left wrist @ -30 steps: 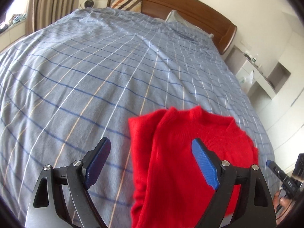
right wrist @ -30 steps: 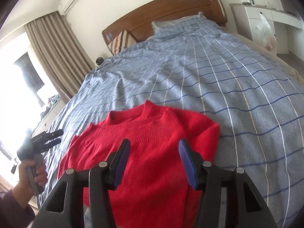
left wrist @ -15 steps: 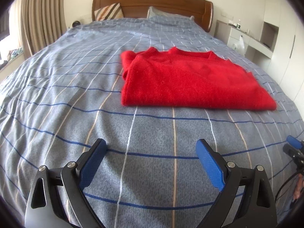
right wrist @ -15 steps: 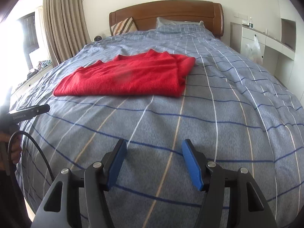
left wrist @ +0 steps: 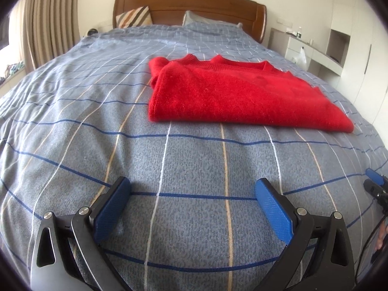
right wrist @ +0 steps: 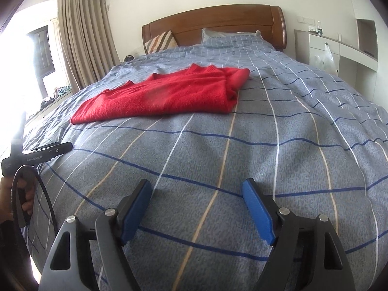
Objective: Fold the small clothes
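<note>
A red knit sweater point(left wrist: 232, 94) lies folded flat on the blue-grey checked bedspread point(left wrist: 97, 111); it also shows in the right wrist view point(right wrist: 169, 92). My left gripper point(left wrist: 191, 189) is open and empty, low over the bedspread, well short of the sweater's near edge. My right gripper point(right wrist: 196, 189) is open and empty, also back from the sweater, which lies ahead and to its left. The left gripper's body shows at the left edge of the right wrist view point(right wrist: 43, 155), and one right fingertip at the right edge of the left wrist view point(left wrist: 374, 177).
A wooden headboard point(left wrist: 189, 7) with a striped cushion point(left wrist: 135, 17) and pillow stands at the far end. White cabinets with a plastic bag point(right wrist: 325, 58) stand to the right. Curtains point(right wrist: 82, 43) and a bright window are to the left.
Both grippers have pulled back from directly over the sweater toward the foot of the bed and lowered. The sweater lies where it was. Both grippers stay open.
</note>
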### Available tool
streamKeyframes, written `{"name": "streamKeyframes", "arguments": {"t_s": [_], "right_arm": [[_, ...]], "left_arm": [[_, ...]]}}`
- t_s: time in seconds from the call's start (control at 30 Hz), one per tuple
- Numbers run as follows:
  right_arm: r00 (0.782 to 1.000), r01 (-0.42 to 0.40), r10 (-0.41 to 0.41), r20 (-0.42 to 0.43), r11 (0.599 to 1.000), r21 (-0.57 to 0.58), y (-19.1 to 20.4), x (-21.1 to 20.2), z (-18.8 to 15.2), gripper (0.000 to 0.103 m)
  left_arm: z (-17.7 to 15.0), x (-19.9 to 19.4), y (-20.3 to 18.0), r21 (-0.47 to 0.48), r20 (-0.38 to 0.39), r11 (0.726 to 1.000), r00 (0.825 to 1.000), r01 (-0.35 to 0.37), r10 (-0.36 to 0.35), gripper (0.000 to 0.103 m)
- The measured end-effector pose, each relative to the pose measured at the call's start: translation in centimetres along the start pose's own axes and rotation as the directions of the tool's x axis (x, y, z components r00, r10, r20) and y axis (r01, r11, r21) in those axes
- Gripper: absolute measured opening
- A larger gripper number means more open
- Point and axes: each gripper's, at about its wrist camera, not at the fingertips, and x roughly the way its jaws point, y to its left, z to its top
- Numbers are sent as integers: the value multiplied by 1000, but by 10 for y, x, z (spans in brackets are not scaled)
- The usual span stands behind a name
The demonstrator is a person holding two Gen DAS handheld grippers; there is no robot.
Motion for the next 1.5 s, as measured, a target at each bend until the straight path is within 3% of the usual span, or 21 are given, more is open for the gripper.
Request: {"name": "streamKeyframes", "arguments": {"t_s": [1.5], "right_arm": [[1000, 11, -11, 10, 1000, -10, 3, -2, -4, 77]], "left_arm": [[0, -1, -1, -1, -3, 1000, 1000, -4, 4, 102]]}}
